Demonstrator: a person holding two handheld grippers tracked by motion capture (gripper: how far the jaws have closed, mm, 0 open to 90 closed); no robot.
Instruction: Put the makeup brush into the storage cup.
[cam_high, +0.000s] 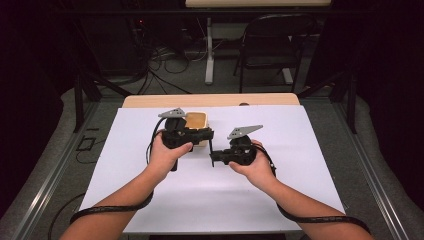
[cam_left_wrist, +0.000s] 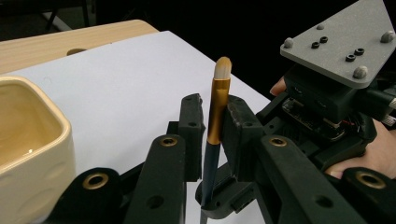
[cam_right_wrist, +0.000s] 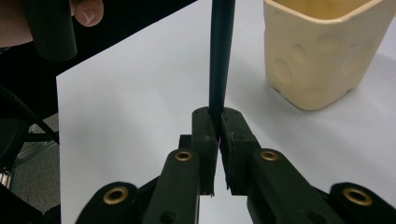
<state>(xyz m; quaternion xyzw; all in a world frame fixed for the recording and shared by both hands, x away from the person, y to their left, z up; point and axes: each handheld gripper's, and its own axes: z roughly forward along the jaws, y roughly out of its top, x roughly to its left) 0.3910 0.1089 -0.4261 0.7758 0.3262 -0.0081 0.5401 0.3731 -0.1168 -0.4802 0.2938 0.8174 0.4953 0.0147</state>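
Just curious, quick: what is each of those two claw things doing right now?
Left gripper: shut on the brush, at its gold band.
Right gripper: shut on the brush's dark handle end.

A glossy, smooth cream ceramic cup (cam_left_wrist: 32, 135) stands on matt white paper (cam_high: 150, 150) over a pale wood worktop (cam_high: 210, 100). The brush (cam_left_wrist: 215, 116) has a shiny gold metal ferrule, soft bristles and a dark smooth handle. Jaws are matt black plastic.

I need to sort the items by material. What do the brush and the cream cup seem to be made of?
The brush has pale, soft-looking bristles, a shiny gold band that looks like metal, and a dark smooth handle, painted wood or plastic; I cannot tell which. The cream cup looks like glazed ceramic: thick walls, a glossy surface with highlights and shallow dimples, though glossy plastic is possible.
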